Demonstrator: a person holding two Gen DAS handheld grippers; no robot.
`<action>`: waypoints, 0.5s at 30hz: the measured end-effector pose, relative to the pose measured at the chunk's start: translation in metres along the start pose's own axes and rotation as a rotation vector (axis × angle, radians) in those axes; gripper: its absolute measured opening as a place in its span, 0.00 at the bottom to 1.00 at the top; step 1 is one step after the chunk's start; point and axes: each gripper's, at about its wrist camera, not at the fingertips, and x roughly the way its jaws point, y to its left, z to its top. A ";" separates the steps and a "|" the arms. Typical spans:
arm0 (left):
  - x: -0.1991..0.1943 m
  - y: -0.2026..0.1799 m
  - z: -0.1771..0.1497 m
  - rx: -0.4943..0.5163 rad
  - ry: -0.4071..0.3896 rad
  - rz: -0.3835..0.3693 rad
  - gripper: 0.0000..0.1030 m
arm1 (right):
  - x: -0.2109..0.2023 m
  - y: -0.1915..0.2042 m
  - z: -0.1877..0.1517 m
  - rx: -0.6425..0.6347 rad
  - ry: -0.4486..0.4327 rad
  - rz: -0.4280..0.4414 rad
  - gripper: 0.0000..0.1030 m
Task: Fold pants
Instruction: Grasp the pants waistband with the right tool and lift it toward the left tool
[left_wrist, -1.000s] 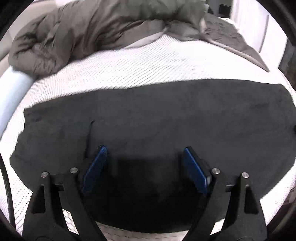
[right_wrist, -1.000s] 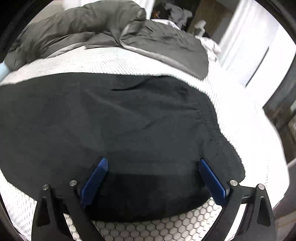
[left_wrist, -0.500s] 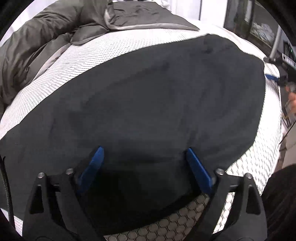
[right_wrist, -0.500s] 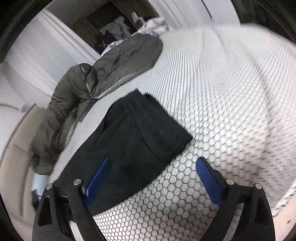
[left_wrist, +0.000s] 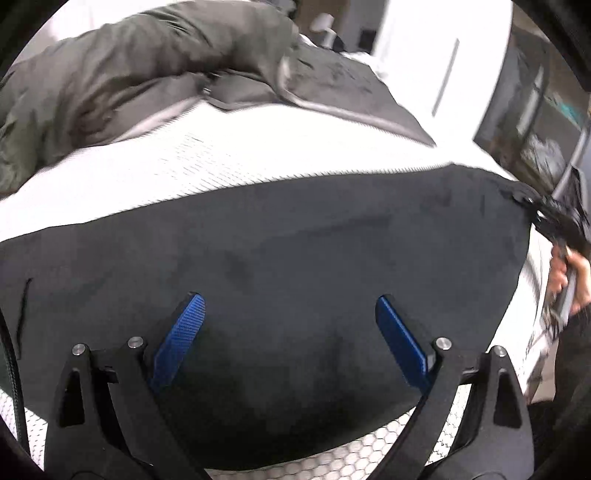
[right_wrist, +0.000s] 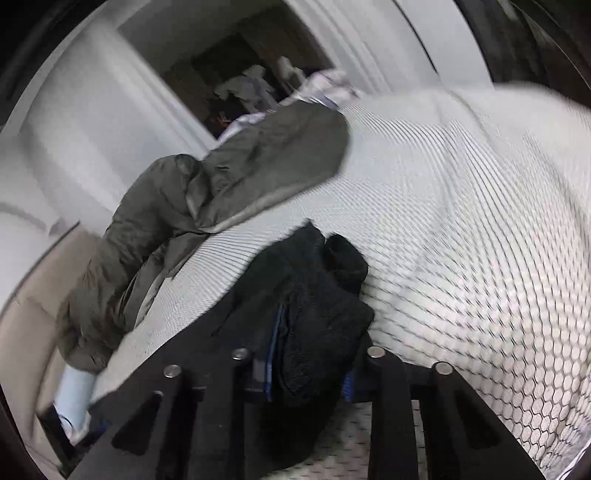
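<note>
bed cover (left_wrist: 258, 162): white, hexagon-quilted, spread over the whole surface
duvet (left_wrist: 129, 74): grey-brown, crumpled at far left, one flat corner lying toward the right
doorway (right_wrist: 236, 70): dark, far side, cluttered beyond; contents blurred

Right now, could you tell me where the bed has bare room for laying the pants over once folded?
Bare mattress lies past the pants' bunched end, held in the right gripper, and in a strip between pants and grey duvet. The duvet crowds the far side.
</note>
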 end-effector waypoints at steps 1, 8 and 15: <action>-0.006 0.008 0.002 -0.021 -0.016 0.006 0.90 | -0.005 0.012 0.002 -0.019 -0.009 0.023 0.22; -0.035 0.061 0.005 -0.120 -0.064 0.039 0.90 | -0.013 0.168 -0.017 -0.340 -0.016 0.244 0.21; -0.049 0.112 -0.001 -0.214 -0.071 0.075 0.90 | 0.045 0.319 -0.138 -0.714 0.310 0.510 0.60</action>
